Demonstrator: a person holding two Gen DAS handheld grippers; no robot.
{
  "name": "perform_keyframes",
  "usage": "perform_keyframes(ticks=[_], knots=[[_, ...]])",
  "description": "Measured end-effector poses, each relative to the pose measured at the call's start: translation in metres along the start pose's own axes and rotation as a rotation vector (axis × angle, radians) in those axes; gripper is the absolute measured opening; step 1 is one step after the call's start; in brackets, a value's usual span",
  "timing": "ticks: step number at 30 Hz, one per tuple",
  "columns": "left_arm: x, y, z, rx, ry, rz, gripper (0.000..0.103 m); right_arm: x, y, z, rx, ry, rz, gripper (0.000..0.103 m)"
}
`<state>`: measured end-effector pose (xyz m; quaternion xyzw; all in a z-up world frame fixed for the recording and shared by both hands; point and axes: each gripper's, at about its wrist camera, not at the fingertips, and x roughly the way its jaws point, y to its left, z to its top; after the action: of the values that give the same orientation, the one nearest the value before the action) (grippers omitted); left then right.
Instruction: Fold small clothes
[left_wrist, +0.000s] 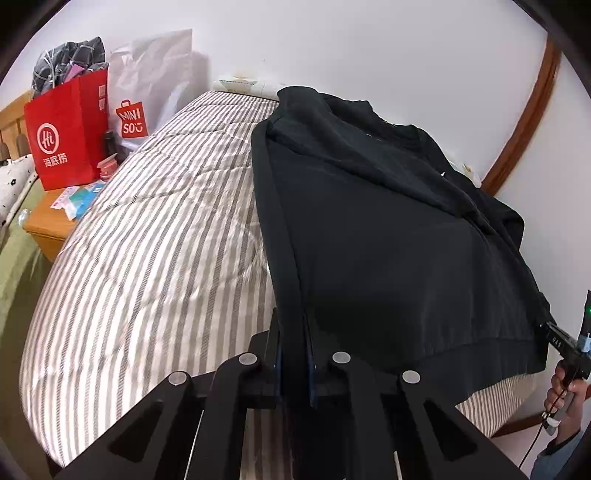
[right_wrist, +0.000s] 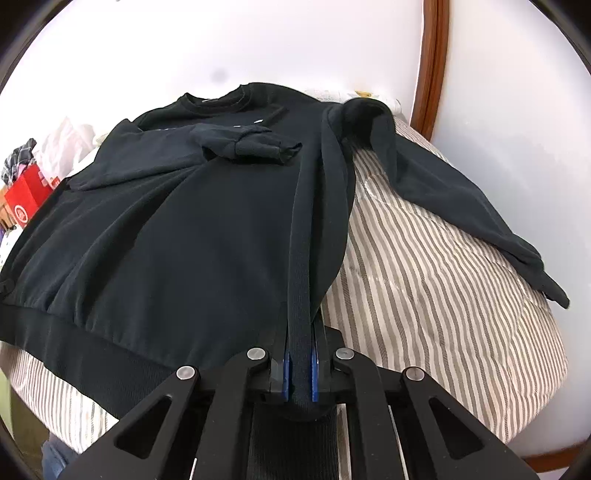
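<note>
White wall runs behind the bed (left_wrist: 155, 229), whose grey-and-cream striped quilt fills most of what I see, with a brown wooden trim (right_wrist: 430, 62) curving up the wall beside it. Spread across the quilt lies the black sweatshirt (right_wrist: 177, 236), collar toward the wall; one sleeve is folded over its chest, the other sleeve (right_wrist: 461, 206) trails out over the stripes toward the bed's edge. At the far side stands a red paper bag (left_wrist: 66, 144) stuffed with checked cloth, a white Miniso bag (left_wrist: 147, 92) leaning next to it, both by a small wooden nightstand (left_wrist: 48, 225). My left gripper (left_wrist: 294, 354) is clamped on one side edge of the sweatshirt near the hem, and my right gripper (right_wrist: 300, 363) is pinched tight on the opposite side edge, the fabric pulled up in a ridge between the blue pads.
</note>
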<state>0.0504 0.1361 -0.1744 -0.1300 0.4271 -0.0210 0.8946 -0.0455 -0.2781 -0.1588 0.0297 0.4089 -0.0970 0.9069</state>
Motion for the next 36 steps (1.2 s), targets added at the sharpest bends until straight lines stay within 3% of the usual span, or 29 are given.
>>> perform_keyframes(ticks=[4, 8, 10, 11, 13, 19, 24, 36], knots=[[-0.012, 0.002, -0.013, 0.010, 0.019, -0.003, 0.010, -0.005, 0.001, -0.005, -0.010, 0.014, -0.001, 0.008], [-0.014, 0.007, -0.011, 0.014, 0.040, -0.013, 0.016, -0.003, 0.012, 0.001, -0.075, 0.046, -0.059, 0.021], [-0.019, 0.010, -0.005, 0.010, 0.024, -0.005, 0.038, -0.011, 0.016, 0.013, -0.084, 0.027, -0.075, 0.035], [-0.022, 0.010, 0.000, 0.016, -0.004, 0.011, 0.043, -0.017, 0.020, 0.020, -0.089, -0.001, -0.072, 0.043], [-0.026, 0.009, 0.012, 0.037, -0.042, 0.048, 0.048, -0.027, 0.035, 0.044, -0.120, -0.069, -0.056, 0.051], [-0.019, 0.014, 0.064, 0.030, -0.074, 0.087, 0.048, -0.015, 0.103, 0.126, -0.196, -0.150, 0.042, 0.051], [0.003, 0.021, 0.107, 0.052, -0.060, 0.144, 0.048, 0.029, 0.160, 0.188, -0.193, -0.138, 0.154, 0.051], [0.069, 0.032, 0.147, 0.097, -0.002, 0.163, 0.048, 0.128, 0.320, 0.293, -0.374, -0.128, 0.323, 0.050]])
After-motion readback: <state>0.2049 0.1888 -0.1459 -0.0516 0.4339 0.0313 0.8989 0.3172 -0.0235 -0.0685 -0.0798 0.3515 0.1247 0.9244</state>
